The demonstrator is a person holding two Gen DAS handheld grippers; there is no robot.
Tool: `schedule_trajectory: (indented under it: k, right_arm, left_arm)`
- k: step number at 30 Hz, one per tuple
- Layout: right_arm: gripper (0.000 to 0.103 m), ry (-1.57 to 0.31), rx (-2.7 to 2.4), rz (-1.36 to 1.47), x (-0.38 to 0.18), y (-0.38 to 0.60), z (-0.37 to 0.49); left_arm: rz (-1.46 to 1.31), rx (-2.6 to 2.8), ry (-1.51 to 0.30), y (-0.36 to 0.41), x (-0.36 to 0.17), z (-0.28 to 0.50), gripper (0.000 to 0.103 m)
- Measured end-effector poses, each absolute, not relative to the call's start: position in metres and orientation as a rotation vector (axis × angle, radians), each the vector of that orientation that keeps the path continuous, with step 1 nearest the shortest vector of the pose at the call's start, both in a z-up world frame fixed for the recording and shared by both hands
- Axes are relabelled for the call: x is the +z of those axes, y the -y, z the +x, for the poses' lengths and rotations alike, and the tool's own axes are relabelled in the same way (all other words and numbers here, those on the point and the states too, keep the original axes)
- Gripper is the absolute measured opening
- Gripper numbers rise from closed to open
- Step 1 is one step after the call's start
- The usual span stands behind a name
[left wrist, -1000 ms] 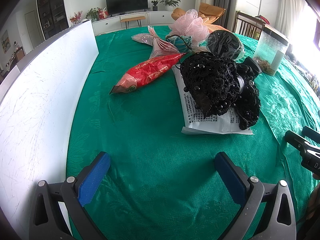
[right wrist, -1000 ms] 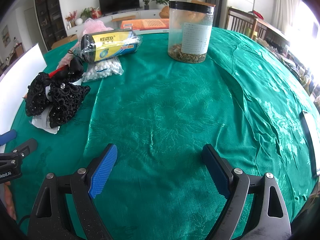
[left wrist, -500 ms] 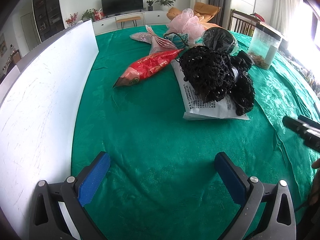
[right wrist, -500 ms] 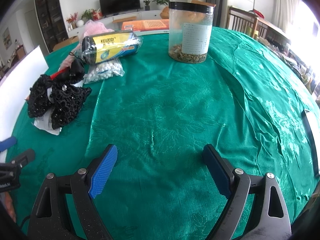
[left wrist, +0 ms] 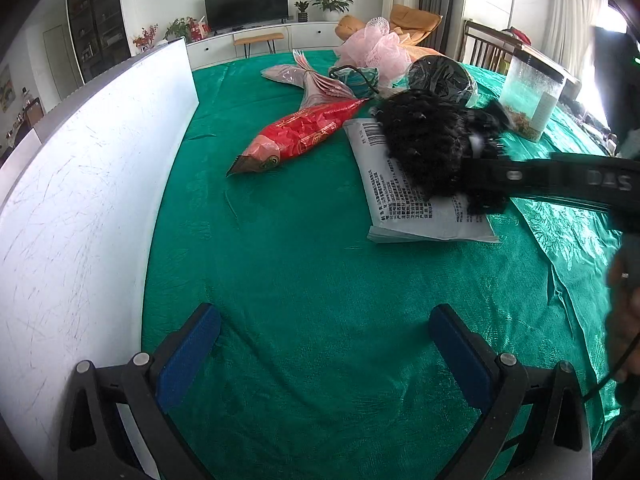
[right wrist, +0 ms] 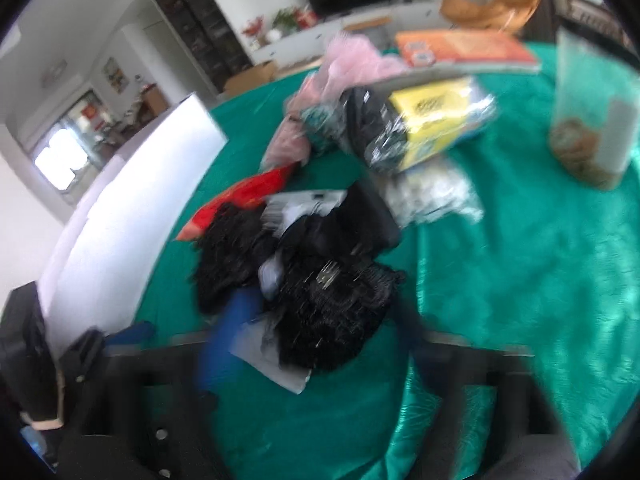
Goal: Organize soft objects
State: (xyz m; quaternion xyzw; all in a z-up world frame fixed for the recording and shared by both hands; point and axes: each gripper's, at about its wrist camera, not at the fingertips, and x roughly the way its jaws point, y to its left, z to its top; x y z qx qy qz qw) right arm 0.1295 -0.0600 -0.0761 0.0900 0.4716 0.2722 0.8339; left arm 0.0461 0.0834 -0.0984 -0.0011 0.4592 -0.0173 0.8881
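**Right gripper swings onto the black lace**

Since the earlier frames the right gripper [right wrist: 320, 328] has swung left, away from open cloth, and now points at the black lace piece [left wrist: 424, 148]. Its jaws have just been closing with the lace between them. One blue pad stands at the lace's left edge and the dark finger at its right. Blur hides the exact contact.

The lace lies on a white printed packet [left wrist: 416, 208] on the green tablecloth [left wrist: 300, 260], beside a red fish-shaped bag [left wrist: 304, 136]. The left gripper [left wrist: 324, 340] hovers over bare cloth nearer the camera, jaws wide apart and holding nothing.

A clear jar [left wrist: 532, 96] stands upright beyond the lace, with a brownish layer at its bottom. A clear plastic bag [right wrist: 424, 124] holds a dark roll with a yellow label. In front of it, a smaller bag [right wrist: 436, 196] holds pale lumps too smeared to name.

The whole right wrist view is motion-blurred. In the left wrist view, the right gripper's dark finger crosses the lace and hides its right side. A pink mesh pouf [left wrist: 376, 48] partly hides things behind it.
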Motion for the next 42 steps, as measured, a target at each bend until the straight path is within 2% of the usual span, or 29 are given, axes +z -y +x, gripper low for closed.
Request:
schedule_trajectory:
  k: [6, 11, 12, 13, 14, 15, 20, 27, 32, 35, 42]
  right_arm:
    - [0.022, -0.942, 0.489, 0.170, -0.057, 0.109, 0.101]
    - [0.019, -0.923, 0.181, 0.163, -0.065, 0.189, 0.098]
    - [0.022, -0.903, 0.135, 0.155, -0.066, 0.201, 0.097]
    - [0.035, -0.879, 0.103, 0.146, -0.066, 0.208, 0.095]
    - [0.051, -0.851, 0.046, 0.139, -0.065, 0.215, 0.092]
    - [0.078, -0.840, 0.024, 0.146, -0.063, 0.218, 0.089]
    - [0.079, -0.738, 0.020, 0.170, -0.048, 0.216, 0.077]
    - [0.078, -0.894, -0.021, 0.027, -0.075, 0.193, 0.086]
    - [0.078, -0.905, -0.227, 0.087, -0.080, 0.229, 0.095]
    - [0.078, -0.892, -0.228, 0.167, -0.079, 0.243, 0.093]
    - [0.079, -0.902, -0.232, 0.133, -0.077, 0.240, 0.094]
  left_arm:
    - [-0.002, -0.036, -0.954, -0.084, -0.098, 0.047, 0.103]
    - [-0.003, -0.036, -0.954, -0.084, -0.098, 0.046, 0.103]
    - [-0.002, -0.036, -0.954, -0.084, -0.098, 0.046, 0.103]
    - [-0.002, -0.036, -0.954, -0.084, -0.098, 0.046, 0.103]
    - [-0.002, -0.036, -0.954, -0.084, -0.098, 0.046, 0.103]
    - [-0.002, -0.036, -0.954, -0.084, -0.098, 0.046, 0.103]
    - [-0.002, -0.036, -0.954, -0.084, -0.098, 0.046, 0.103]
    - [-0.002, -0.036, -0.954, -0.084, -0.098, 0.046, 0.103]
    - [-0.009, -0.038, -0.956, -0.084, -0.098, 0.046, 0.103]
    - [-0.144, -0.156, -0.945, -0.081, -0.087, 0.045, 0.103]
    - [-0.059, -0.185, -0.999, -0.030, -0.081, 0.109, 0.103]
